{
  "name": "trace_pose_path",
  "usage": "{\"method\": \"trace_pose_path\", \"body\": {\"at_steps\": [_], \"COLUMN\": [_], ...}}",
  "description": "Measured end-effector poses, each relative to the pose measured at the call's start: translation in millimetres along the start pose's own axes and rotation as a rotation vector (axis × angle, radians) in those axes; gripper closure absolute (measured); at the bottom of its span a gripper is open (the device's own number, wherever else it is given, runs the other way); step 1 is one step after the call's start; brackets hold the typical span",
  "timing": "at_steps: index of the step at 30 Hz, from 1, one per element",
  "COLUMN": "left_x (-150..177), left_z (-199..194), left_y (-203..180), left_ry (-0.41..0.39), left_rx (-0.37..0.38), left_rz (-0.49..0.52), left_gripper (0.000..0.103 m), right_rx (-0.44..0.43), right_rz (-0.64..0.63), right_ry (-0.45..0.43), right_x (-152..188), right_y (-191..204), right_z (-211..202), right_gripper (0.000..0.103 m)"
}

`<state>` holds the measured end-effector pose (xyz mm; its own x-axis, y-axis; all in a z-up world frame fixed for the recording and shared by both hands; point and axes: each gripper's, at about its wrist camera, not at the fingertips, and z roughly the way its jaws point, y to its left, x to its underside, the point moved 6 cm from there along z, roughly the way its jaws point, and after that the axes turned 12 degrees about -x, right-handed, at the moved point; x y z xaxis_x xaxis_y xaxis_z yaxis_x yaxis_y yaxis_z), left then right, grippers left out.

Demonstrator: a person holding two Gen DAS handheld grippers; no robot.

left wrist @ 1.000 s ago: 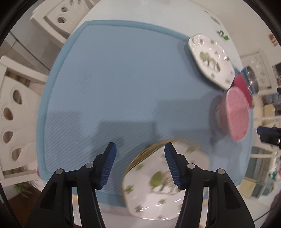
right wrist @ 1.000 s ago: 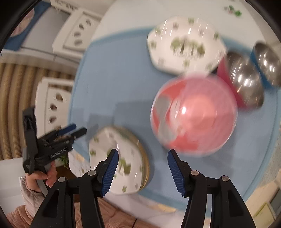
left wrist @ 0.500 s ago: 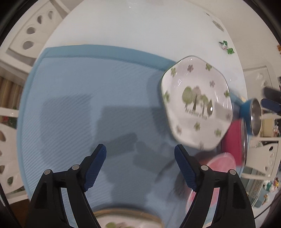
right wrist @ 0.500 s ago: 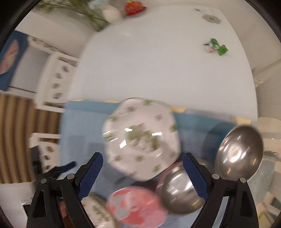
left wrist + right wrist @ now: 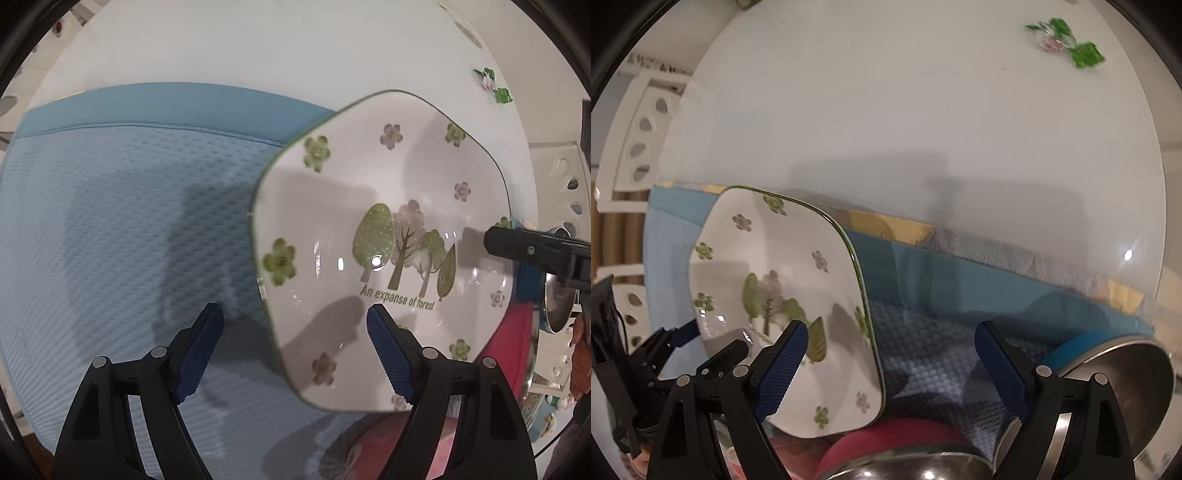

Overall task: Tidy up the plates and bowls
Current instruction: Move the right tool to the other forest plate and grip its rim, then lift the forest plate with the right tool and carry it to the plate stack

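Blue textured mat [image 5: 122,229] covers the white table [image 5: 905,110]

Glossy plate [image 5: 384,254], seemingly quilted mat [image 5: 122,229]

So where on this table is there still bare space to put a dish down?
The blue mat lies bare left of the tree-printed plate. The white table beyond the mat's far edge is bare up to a small green trinket. Crowded: right of the plate, steel bowls and a red-rimmed bowl.
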<state>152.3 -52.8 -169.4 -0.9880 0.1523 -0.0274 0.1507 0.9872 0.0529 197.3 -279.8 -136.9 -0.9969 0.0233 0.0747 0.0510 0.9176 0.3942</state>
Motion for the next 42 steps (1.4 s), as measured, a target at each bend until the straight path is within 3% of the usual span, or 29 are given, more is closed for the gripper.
{"method": "trace_pose_path", "body": {"at_steps": [4, 10, 16, 24, 31, 33, 34, 37, 38, 40, 42], "left_x": [-6, -12, -9, -9, 2, 4, 5, 6, 7, 9, 12], "left_z": [0, -3, -11, -11, -8, -5, -4, -5, -6, -8, -10], "left_y": [-7, -18, -14, -23, 3, 8, 9, 11, 11, 11, 8], "left_ry": [-0.027, -0.040, -0.049, -0.058, -0.057, -0.056, -0.063, -0.108, -0.123, -0.141, -0.150], "left_rx": [-0.037, -0.027, 0.016, 0.010, 0.018, 0.019, 0.014, -0.006, -0.003, 0.017, 0.033], "left_rz": [0.024, 0.031, 0.030, 0.038, -0.008, -0.010, -0.008, 0.002, -0.002, -0.007, 0.015], "left_gripper": [0.024, 0.026, 0.026, 0.026, 0.031, 0.036, 0.040, 0.045, 0.047, 0.064, 0.069], "right_rx": [0.058, 0.031, -0.098, -0.140, -0.219, -0.240, -0.243, -0.217, -0.214, -0.243, -0.273], "right_rz": [-0.036, -0.068, -0.032, 0.005, -0.031, -0.022, -0.012, -0.026, -0.023, 0.002, 0.005], "right_ry": [0.000, 0.044, 0.008, 0.001, -0.002, 0.012, 0.015, 0.013, 0.012, 0.025, 0.025], "right_x": [-6, -11, -17, -20, -16, -16, -15, -16, -15, -10, -6], "right_y": [-3, 8, 5, 1, 24, 28, 28, 32, 32, 31, 29], "right_z": [3, 14, 0, -1, 2, 8, 11, 16, 15, 18, 22], "right_gripper": [0.012, 0.012, 0.012, 0.011, 0.012, 0.019, 0.028, 0.034, 0.042, 0.054, 0.056]}}
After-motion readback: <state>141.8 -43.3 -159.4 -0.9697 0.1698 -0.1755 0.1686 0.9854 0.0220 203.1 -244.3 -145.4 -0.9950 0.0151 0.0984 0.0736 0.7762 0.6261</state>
